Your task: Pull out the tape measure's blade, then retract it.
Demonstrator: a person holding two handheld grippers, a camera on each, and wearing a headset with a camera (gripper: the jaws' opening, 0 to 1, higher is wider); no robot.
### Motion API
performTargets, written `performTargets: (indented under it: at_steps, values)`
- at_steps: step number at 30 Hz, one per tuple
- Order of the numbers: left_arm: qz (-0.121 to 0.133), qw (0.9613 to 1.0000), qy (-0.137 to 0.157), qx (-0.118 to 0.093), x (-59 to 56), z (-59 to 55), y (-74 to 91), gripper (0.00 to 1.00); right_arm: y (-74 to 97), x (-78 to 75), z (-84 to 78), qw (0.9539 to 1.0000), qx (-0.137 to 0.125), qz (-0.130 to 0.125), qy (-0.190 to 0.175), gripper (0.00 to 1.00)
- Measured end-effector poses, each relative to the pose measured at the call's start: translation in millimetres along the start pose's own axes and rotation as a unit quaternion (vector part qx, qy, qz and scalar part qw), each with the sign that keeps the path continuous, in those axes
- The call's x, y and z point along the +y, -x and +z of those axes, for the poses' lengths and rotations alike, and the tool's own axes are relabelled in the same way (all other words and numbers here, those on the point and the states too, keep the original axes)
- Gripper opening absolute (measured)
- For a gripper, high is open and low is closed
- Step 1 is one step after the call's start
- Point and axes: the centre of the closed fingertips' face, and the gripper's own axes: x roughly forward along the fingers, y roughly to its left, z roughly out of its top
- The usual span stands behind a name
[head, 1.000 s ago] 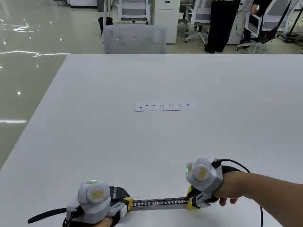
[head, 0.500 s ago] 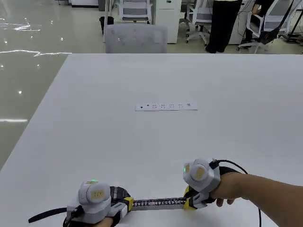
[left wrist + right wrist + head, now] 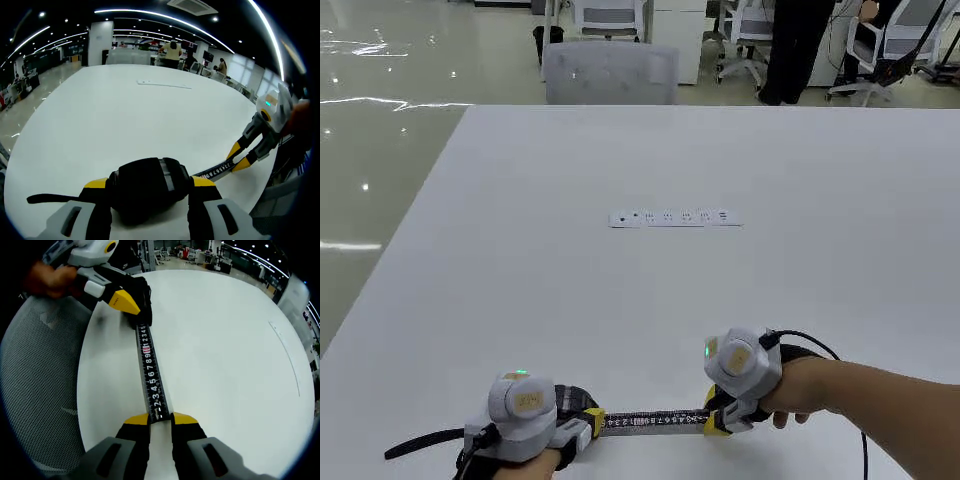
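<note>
A wide white bench (image 3: pixel 520 250) takes up most of the room as seen in the head view, with shiny pale flooring to its left. A grey mesh-backed office chair (image 3: pixel 608 73) stands against the far edge. A long flat white power strip (image 3: pixel 675 217) lies alone near the middle of the bench, well apart from everything else.

At the near edge a person holds two grey grippers with yellow tips. The left gripper (image 3: pixel 590 422) lies low on the bench, and its jaws are clamped around a rounded black tape measure case (image 3: pixel 147 187). The case rests on the bench surface, with a black strap trailing off to one side. The right gripper (image 3: pixel 716 421) is held in a bare hand (image 3: pixel 800 395) with a black cable running from it. Its jaws are pinched on the free end of the blade.

The narrow dark blade with white numerals (image 3: pixel 150 375) stretches out straight between the two grippers, just above the bench near its front edge. Its low numbers lie at the right gripper (image 3: pixel 160 418).
</note>
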Motion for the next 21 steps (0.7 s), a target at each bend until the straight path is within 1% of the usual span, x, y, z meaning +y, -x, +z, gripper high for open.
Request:
performTargets:
  at_steps: [5,10,16,21]
  values:
    - [-0.003,1.0,0.005,0.001,0.5,-0.4,0.4,0.58,-1.1,0.2,2.5,1.0,-0.004,0.001,-0.003,0.14]
    - [-0.002,1.0,0.004,0.0,0.0,-0.4,0.1,0.58,-2.8,0.7,5.3,1.0,-0.002,0.001,0.002,0.14]
    - [-0.002,1.0,0.005,0.0,0.2,-0.4,-0.1,0.58,-4.7,0.9,8.7,1.0,-0.003,0.0,-0.003,0.14]
    - [-0.003,1.0,0.006,0.001,-0.1,-0.9,0.2,0.58,-6.6,2.1,11.4,1.0,-0.004,0.0,0.007,0.14]
